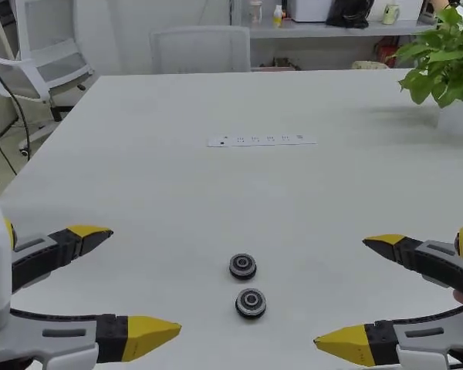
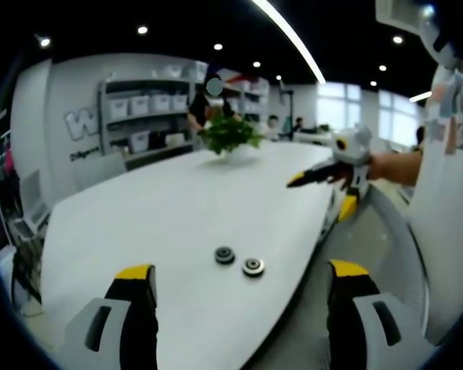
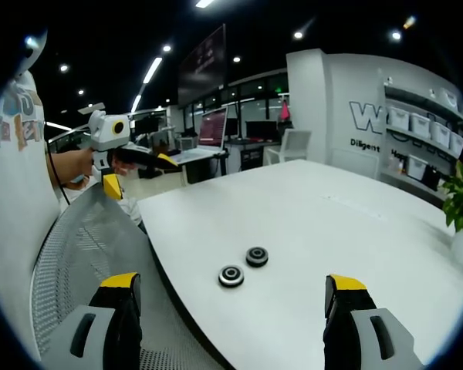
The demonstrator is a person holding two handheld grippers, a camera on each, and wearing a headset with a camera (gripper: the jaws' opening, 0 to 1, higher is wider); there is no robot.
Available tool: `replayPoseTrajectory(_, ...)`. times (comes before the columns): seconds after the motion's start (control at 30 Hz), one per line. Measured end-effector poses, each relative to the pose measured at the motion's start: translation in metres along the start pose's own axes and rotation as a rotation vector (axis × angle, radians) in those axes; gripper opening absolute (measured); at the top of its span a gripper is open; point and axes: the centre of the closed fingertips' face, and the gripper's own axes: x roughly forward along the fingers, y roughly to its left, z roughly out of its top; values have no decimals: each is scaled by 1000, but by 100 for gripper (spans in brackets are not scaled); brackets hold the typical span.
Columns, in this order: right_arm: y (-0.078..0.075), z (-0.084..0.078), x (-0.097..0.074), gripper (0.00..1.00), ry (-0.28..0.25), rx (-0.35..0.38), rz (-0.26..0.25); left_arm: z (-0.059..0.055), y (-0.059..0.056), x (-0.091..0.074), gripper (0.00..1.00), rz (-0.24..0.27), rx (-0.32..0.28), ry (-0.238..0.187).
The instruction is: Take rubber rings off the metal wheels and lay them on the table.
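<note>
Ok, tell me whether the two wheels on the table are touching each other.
Apart. The head view shows a strip of bare table between the far wheel and the near wheel. The left gripper view shows the same gap.

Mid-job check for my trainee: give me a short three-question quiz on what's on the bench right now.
1. True or false: the left gripper and the right gripper are both open and hold nothing.
2. How many metal wheels lie on the table? A) one B) two C) four
3. Fill in: in the head view, at the table's far right stands a leafy green ____.

Key: 1 true; 2 B; 3 plant.
</note>
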Motion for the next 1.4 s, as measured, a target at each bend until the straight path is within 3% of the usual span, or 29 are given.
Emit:
replayPoseTrajectory(0.7,3,2,0,99,-1,-15,8,-3,1,-2,92,3,3,-1)
replayPoseTrajectory(1.03,5,5,4,99,2,-24,15,-5,5,-3,92,6,-2,2)
replayPoseTrajectory(1.4,0,15,8,99,-2,-51,20,0,12,-1,91,7,16,-2)
